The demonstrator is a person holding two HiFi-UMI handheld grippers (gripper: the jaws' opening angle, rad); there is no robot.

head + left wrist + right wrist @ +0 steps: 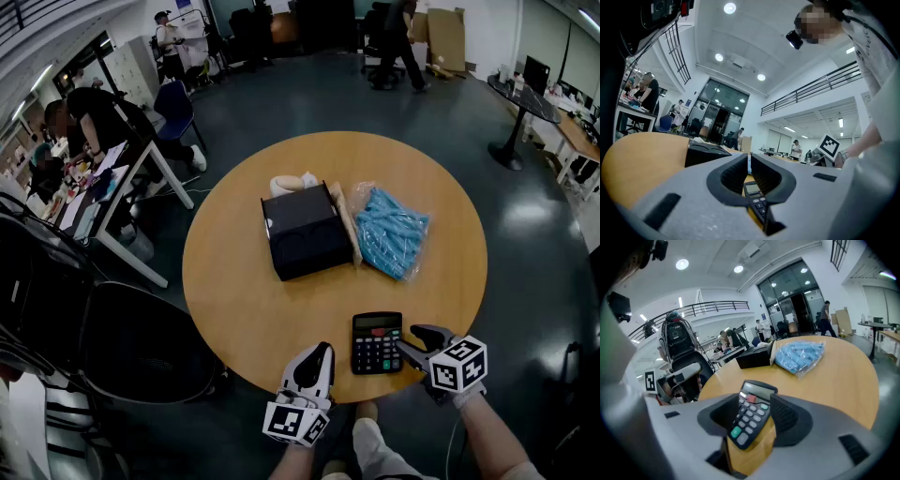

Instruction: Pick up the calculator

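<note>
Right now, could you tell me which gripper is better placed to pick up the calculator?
The right gripper: its jaws are open, and the calculator shows between them in its own view. The left gripper is shut and sits apart, to the calculator's left.

Open-plan office; desks (111,178), chairs (173,105), mezzanine railing (811,89)
</note>
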